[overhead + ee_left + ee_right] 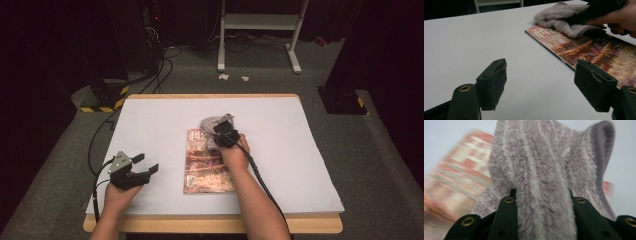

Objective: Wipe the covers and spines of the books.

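1. The cloth (212, 125) is a fluffy, pale mauve-grey towel with lighter stripes and a darker hemmed edge, bunched into a loose heap. It lies near the middle of the table, over the far end of the magazine (206, 165).
2. In the right gripper view the cloth (541, 177) rises between the two black jaws, and its pile is squeezed where they meet it.
3. The right gripper (222, 134) is closed narrowly on the cloth, pressing the bunch down on the magazine's far edge.
4. The right hand (234, 155) reaches forward over the magazine, forearm running back to the near edge of the table.
5. The magazine has a red-and-orange printed cover and lies flat on the white table (150, 115).
6. The left gripper (145, 169) sits well apart on the near left, jaws spread wide with nothing between them, pointing right toward the magazine (584, 50).
7. The left hand (120, 192) holds it just above the tabletop.
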